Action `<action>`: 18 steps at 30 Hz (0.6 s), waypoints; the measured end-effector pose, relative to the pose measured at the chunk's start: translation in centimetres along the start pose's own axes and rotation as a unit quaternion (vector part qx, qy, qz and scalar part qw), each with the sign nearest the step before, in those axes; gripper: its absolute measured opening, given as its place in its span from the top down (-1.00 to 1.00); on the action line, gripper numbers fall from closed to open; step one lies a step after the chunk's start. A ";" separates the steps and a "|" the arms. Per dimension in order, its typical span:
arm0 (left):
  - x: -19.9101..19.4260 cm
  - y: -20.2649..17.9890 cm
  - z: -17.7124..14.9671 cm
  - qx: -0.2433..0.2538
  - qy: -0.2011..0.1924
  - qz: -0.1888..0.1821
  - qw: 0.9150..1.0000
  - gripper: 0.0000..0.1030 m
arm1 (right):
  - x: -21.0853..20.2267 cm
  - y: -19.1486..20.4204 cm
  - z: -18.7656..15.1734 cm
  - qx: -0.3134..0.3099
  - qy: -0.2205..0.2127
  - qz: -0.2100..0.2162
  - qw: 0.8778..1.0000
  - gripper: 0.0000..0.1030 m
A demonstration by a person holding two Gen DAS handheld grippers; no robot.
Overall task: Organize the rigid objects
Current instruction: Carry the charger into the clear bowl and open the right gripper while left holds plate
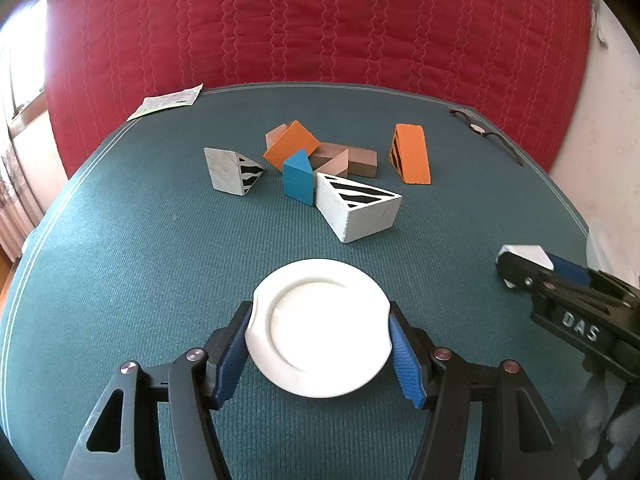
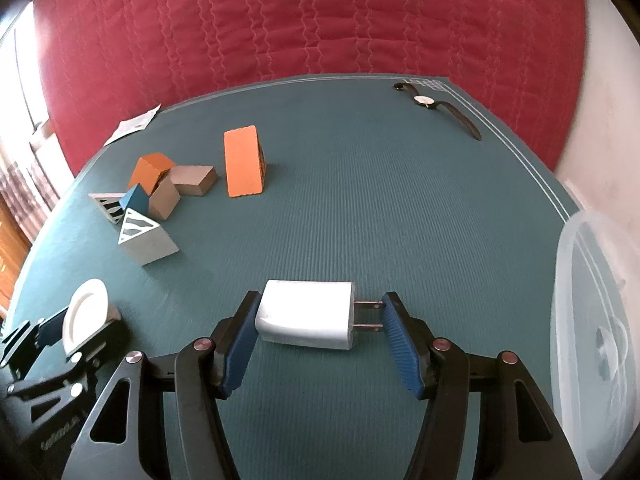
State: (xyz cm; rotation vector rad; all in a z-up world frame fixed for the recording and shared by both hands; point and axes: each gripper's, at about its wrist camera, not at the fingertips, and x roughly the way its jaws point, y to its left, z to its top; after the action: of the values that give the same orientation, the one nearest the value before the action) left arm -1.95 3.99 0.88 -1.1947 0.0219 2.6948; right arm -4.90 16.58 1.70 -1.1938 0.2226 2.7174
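Fingers of the left gripper (image 1: 320, 344) are clamped on a small white plate (image 1: 320, 328), blue pads pressing its rim on both sides, plate roughly level just over the teal desk (image 1: 140, 240); a grip across the rim presumably keeps it from tipping. Fingers of the right gripper (image 2: 318, 340) bracket a white plug adapter (image 2: 306, 314) lying on its side: the left pad touches the body end, the right pad meets the tips of the two metal prongs. Grip looks closed on it lengthwise, though prong tips give a narrow, slippery contact. No earlier view, so no note on motion. Mid-desk, well apart from both grippers, sits a cluster of wooden blocks (image 1: 304, 164), some leaning on each other, with one orange wedge (image 1: 412, 154) standing alone beside them. A wristwatch (image 2: 436, 106) lies near the far right corner, a paper slip (image 1: 168, 100) at the far left edge. A translucent bin (image 2: 592, 340) stands at the right desk edge, just beside the adapter; likely the drop target. Open desk between adapter and bin, no obstruction. The red quilt (image 1: 320, 20) backs the far edge.
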 end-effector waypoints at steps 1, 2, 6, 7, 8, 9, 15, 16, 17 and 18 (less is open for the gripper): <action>0.0 0.0 0.0 0.000 0.000 -0.001 1.000 -0.28 | -0.2 -0.1 -0.1 0.001 -0.001 0.002 1.000 -0.20; 0.0 0.0 0.0 -0.001 0.000 -0.001 1.000 -0.28 | -0.6 -0.1 -0.4 0.002 -0.003 0.004 1.000 -0.20; 0.1 0.0 0.0 -0.001 0.000 -0.002 1.000 -0.28 | -2.3 -0.4 -0.8 0.002 -0.016 0.012 1.000 -0.20; 0.1 0.0 0.1 -0.001 -0.001 -0.002 1.000 -0.28 | -2.7 -0.4 -1.0 0.002 -0.019 0.012 1.000 -0.20; 0.0 0.0 0.1 -0.001 -0.001 -0.003 1.000 -0.28 | -3.2 -0.5 -1.1 0.003 -0.023 0.012 1.000 -0.20; 0.0 -0.1 0.0 -0.001 -0.002 -0.003 1.000 -0.28 | -3.7 -0.6 -1.2 0.003 -0.027 0.012 1.000 -0.20; -0.2 -0.4 -0.1 0.000 -0.008 -0.004 1.000 -0.28 | -6.6 -1.9 -1.7 0.013 -0.054 0.004 0.998 -0.20; -0.3 -0.4 -0.1 0.001 -0.009 -0.004 1.000 -0.28 | -7.0 -2.1 -1.8 0.014 -0.059 0.001 0.998 -0.20; -0.3 -0.5 -0.1 0.001 -0.009 -0.003 1.000 -0.28 | -7.6 -2.6 -1.9 0.017 -0.064 -0.004 0.998 -0.20; -0.3 -0.6 -0.1 0.001 -0.010 -0.003 1.000 -0.28 | -8.0 -2.9 -2.0 0.020 -0.067 -0.006 0.998 -0.20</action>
State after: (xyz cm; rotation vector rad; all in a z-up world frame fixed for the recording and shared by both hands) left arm -1.56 4.48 1.10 -1.1653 0.0191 2.7011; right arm 2.44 18.24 6.05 -0.9936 0.2498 2.7546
